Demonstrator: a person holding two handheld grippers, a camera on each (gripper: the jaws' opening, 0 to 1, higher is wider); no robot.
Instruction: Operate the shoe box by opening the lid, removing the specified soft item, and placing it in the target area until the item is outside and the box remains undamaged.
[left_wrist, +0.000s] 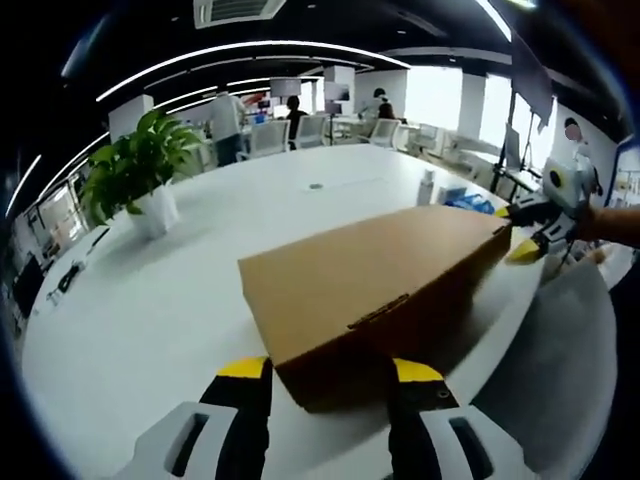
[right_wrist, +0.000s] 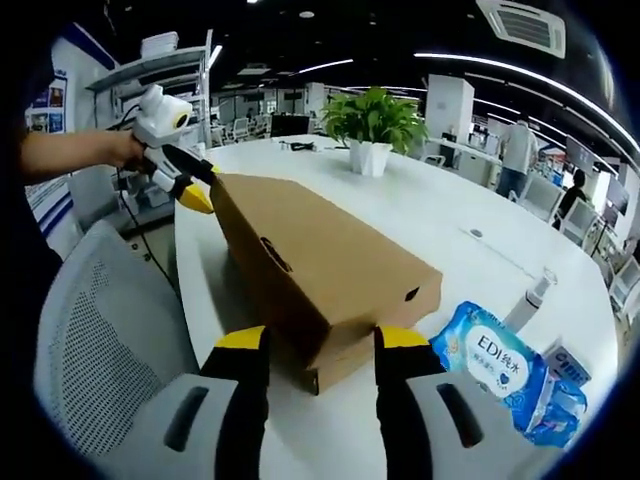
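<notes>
So you are at the very start of the job: the lid is down and nothing is out yet. At the bottom of the left gripper view your left hand-held gripper (left_wrist: 328, 372) stands released, its yellow-tipped black jaws spread to either side of the near end of the plain brown cardboard shoe box (left_wrist: 375, 285), with no grip taken. At the bottom of the right gripper view your right hand-held gripper (right_wrist: 312, 342) is likewise spread wide, its jaws flanking the opposite end of the box, where the lid's lip overhangs the base. So you have one tool at each end, and the box lies flat and closed on the white curved bench (left_wrist: 170, 310), running from bottom centre toward the right edge of the left gripper view.

My reading is that the next move calls for one tool to steady the base while the other catches the lid edge and lifts gently, so the cardboard does not crease or tear. The soft item is hidden inside; I cannot tell what it is.

Just beside the box, at lower right of the right gripper view, lies a blue plastic wet-wipe packet (right_wrist: 500, 365); keep the lid's swing off it. Farther back, upper centre, stands a green leafy plant in a white pot (right_wrist: 372, 128).
</notes>
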